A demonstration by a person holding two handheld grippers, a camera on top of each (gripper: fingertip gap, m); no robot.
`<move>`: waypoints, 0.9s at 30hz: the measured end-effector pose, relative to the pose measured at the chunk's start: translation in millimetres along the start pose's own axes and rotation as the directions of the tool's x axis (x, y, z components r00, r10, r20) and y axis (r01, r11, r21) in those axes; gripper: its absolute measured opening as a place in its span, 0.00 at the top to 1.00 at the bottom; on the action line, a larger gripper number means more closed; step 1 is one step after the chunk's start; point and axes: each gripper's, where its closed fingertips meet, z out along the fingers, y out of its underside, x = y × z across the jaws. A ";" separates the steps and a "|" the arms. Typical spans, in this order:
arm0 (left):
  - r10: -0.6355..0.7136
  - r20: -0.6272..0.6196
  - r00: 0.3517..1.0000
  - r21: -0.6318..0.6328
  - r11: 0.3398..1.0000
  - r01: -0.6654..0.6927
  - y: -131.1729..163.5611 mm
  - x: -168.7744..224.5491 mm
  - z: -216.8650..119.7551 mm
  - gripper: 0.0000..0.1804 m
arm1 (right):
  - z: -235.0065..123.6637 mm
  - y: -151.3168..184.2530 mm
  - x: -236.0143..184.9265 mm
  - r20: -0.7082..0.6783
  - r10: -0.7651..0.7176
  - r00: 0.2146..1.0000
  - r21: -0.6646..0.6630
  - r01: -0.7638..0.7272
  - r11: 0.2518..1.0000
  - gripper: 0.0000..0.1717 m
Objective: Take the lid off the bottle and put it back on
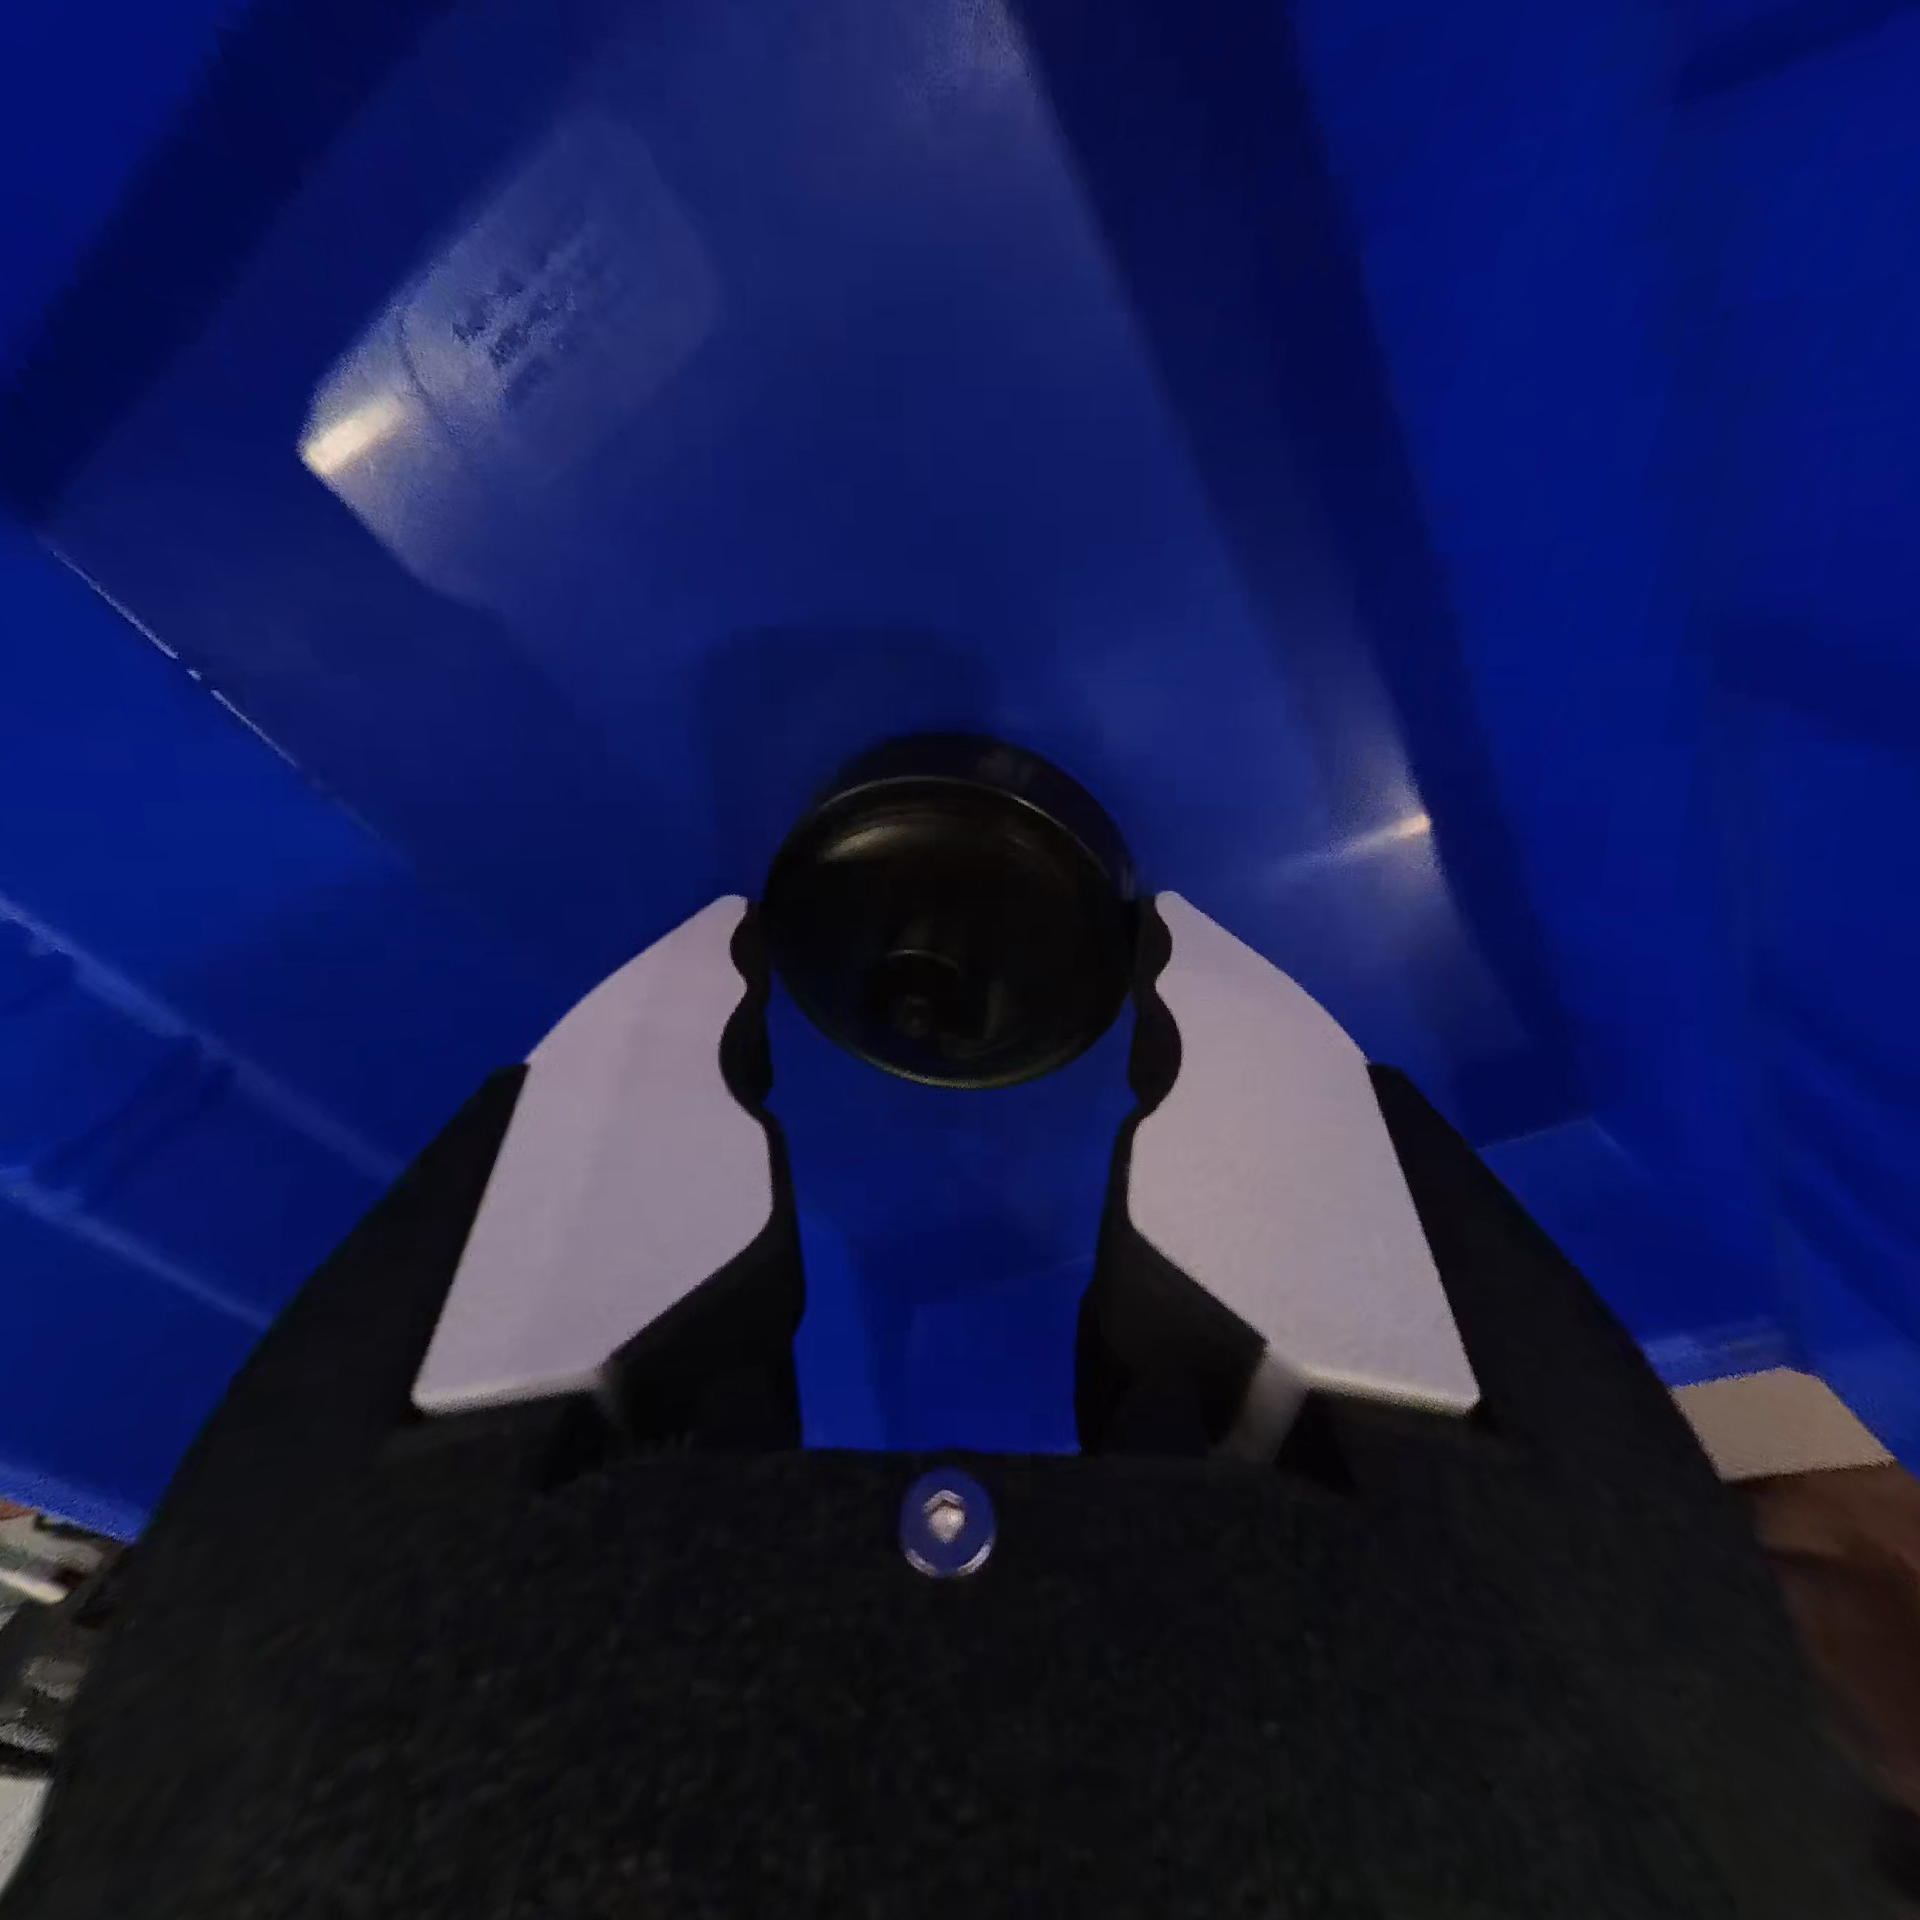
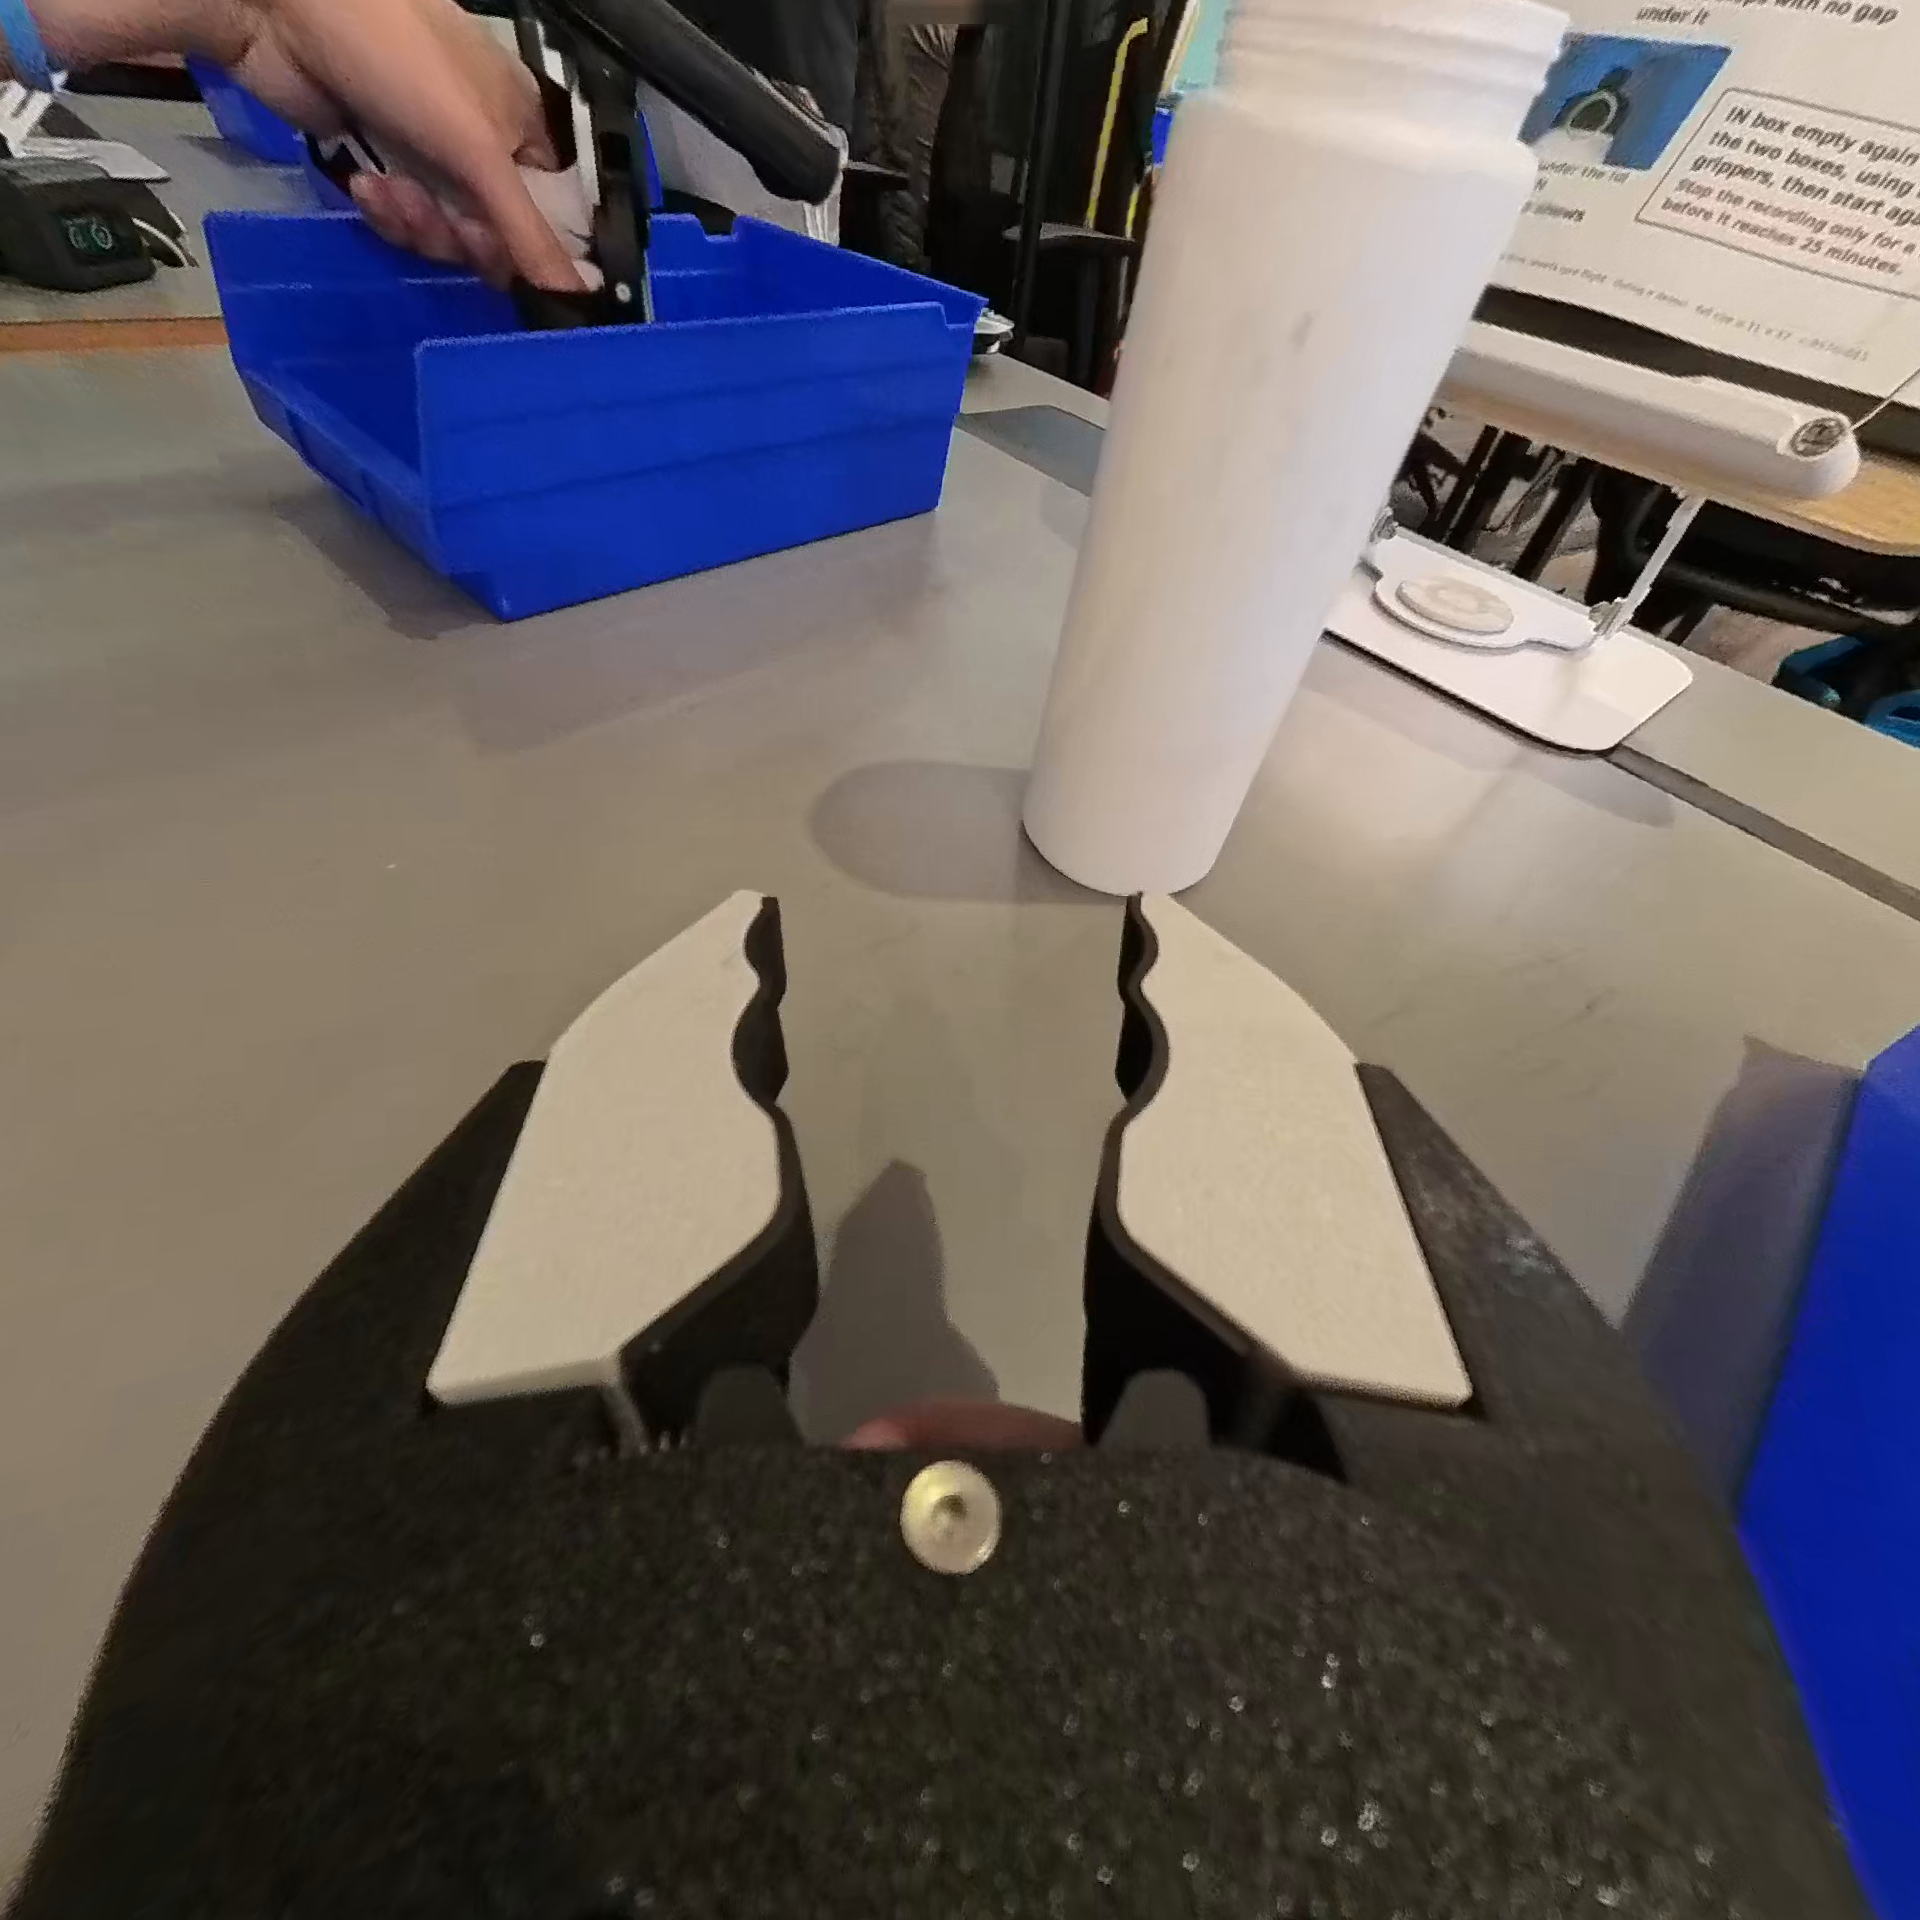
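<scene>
L gripper (image 1: 945, 914) was down inside the blue bin (image 1: 1195, 436), fingers spread with the black lid (image 1: 940, 925) between the pads, both pads touching its rim at 3 and 9 o'clock. R gripper (image 2: 951, 914) hung over the grey table (image 2: 416, 883), fingers spread w/ nothing between. White bottle (image 2: 1268, 468) stood upright, uncapped, at 1 o'clock from its tips; bin at 11 o'clock.

Printed black text on white instruction board (image 2: 1756, 177) behind the white bottle (image 2: 1278, 468), partly legible. Blurred, unreadable label (image 1: 499, 332) on blue bin (image 1: 1143, 416) wall. Small green display on black device (image 2: 78, 234), unreadable.
</scene>
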 end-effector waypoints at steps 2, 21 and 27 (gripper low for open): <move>0.000 0.037 0.999 0.017 1.000 -0.001 -3.2 -0.8 1.4 0.63 | 0.8 2.3 0.7 0.007 0.020 1.000 0.000 -0.020 1.000 0.64; -0.131 -0.153 0.980 0.821 0.535 0.199 60.3 59.9 -91.4 0.56 | 0.9 -0.4 4.2 0.032 0.091 0.995 0.031 -0.092 0.995 0.64; -0.168 -0.061 0.984 0.858 0.495 0.137 96.4 71.3 -88.5 0.57 | 7.7 2.8 0.0 0.040 0.061 0.997 0.004 -0.061 0.998 0.64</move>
